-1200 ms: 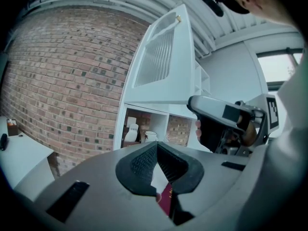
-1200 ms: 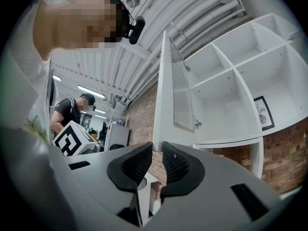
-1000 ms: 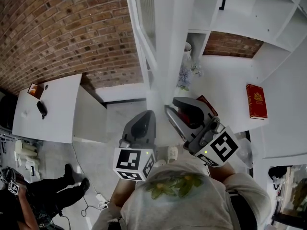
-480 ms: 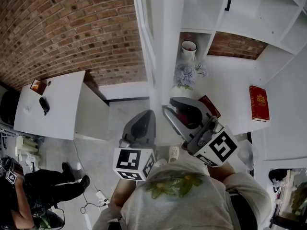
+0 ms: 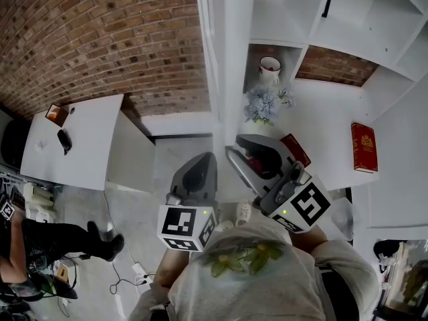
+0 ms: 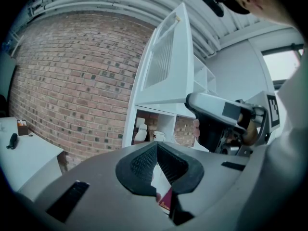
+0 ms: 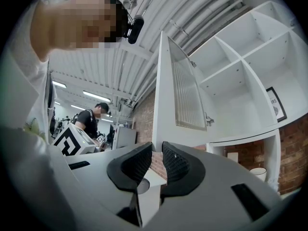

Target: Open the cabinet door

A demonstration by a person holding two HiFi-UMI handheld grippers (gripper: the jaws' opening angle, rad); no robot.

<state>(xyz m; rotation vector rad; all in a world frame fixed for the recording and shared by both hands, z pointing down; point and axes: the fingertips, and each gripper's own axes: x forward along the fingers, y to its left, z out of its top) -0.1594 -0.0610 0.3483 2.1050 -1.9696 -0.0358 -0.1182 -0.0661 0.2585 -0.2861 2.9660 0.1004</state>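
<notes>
Grippers first: how do they stand?

Left gripper (image 6: 156,146) hangs just in front of the person's printed shirt (image 5: 247,259), its jaw tips pressed together with nothing between them. Right gripper (image 7: 158,150) is close beside it, jaws a narrow slot apart, their tips pinching the lower corner of the cabinet door (image 7: 185,90).

And the door itself?

It stands wide open from the white cabinet (image 5: 348,19). It shows edge-on in the head view, and the right gripper view shows the ribbed pane on its inner face.

What lies beyond?

Below the cubbies, a white counter (image 5: 321,126) carries a bunch of flowers (image 5: 264,104) and a red book (image 5: 363,146). A mug (image 5: 269,65) stands in the niche behind the flowers. Farther left, a white desk (image 5: 73,146) stands by the brick wall (image 5: 100,39).
</notes>
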